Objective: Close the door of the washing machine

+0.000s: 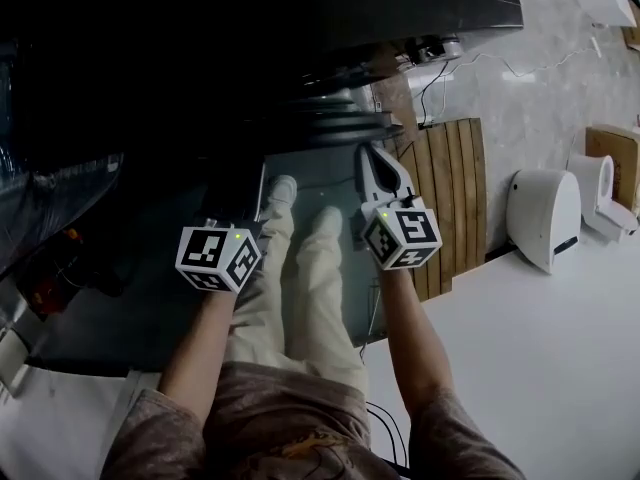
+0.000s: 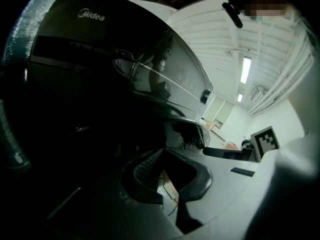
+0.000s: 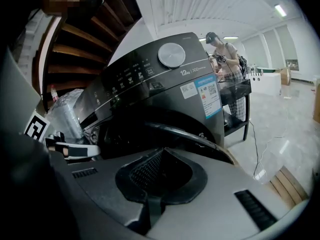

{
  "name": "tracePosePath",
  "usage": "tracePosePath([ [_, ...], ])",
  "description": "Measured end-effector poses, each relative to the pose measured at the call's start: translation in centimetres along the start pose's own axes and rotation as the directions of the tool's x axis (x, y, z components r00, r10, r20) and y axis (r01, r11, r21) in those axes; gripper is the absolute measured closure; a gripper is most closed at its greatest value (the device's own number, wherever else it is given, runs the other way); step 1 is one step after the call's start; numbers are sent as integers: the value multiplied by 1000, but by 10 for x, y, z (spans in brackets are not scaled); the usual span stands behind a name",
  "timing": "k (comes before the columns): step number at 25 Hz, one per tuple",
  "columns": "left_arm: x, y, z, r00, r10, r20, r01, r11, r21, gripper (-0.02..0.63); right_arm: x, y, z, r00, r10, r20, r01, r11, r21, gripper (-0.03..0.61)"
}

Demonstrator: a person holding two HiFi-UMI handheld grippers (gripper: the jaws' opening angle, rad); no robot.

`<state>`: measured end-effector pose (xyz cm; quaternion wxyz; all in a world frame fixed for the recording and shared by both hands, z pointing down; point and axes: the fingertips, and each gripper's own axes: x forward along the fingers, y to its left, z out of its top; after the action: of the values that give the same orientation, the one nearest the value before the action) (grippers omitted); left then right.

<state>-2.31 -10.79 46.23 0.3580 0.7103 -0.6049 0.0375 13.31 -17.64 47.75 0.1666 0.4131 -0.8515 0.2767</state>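
The dark grey washing machine (image 1: 300, 28) fills the top of the head view and stands close ahead in the right gripper view (image 3: 165, 79). Its round door (image 3: 195, 134) stands open, the curved rim arcing out in front of the black drum opening. The door rim (image 2: 192, 126) also shows in the left gripper view. My right gripper (image 1: 370, 156) points at the door's edge (image 1: 335, 118), jaws shut (image 3: 161, 153) on nothing. My left gripper (image 2: 161, 153) is also shut and empty, aimed into the dark front. Its marker cube (image 1: 218, 256) sits left of my legs.
A wooden slatted board (image 1: 450, 198) lies on the floor to the right of the machine, with a black cable (image 1: 430, 88) behind it. White appliances (image 1: 545, 218) stand further right. A person (image 3: 225, 54) stands at a black cart beyond the machine.
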Motion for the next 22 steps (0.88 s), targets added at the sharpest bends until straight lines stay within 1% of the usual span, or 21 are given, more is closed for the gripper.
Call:
tracePosePath([
  [4, 10, 3, 6, 998, 61, 26, -60, 998, -33, 612, 16, -17, 12, 1000, 4, -11, -4, 1000, 1, 586],
  [7, 12, 6, 10, 995, 89, 46, -87, 995, -46, 612, 24, -22, 18, 999, 33, -25, -33, 999, -18, 586],
  [14, 19, 10, 19, 988, 132, 76, -128, 990, -62, 612, 45, -23, 27, 996, 74, -51, -75, 997, -13, 586],
  [17, 19, 11, 20, 987, 146, 72, -142, 988, -55, 612, 49, -23, 29, 995, 87, -58, -89, 996, -32, 586],
  [22, 21, 12, 21, 984, 159, 75, -153, 985, -80, 614, 51, -23, 31, 991, 102, -87, -110, 990, -86, 586],
])
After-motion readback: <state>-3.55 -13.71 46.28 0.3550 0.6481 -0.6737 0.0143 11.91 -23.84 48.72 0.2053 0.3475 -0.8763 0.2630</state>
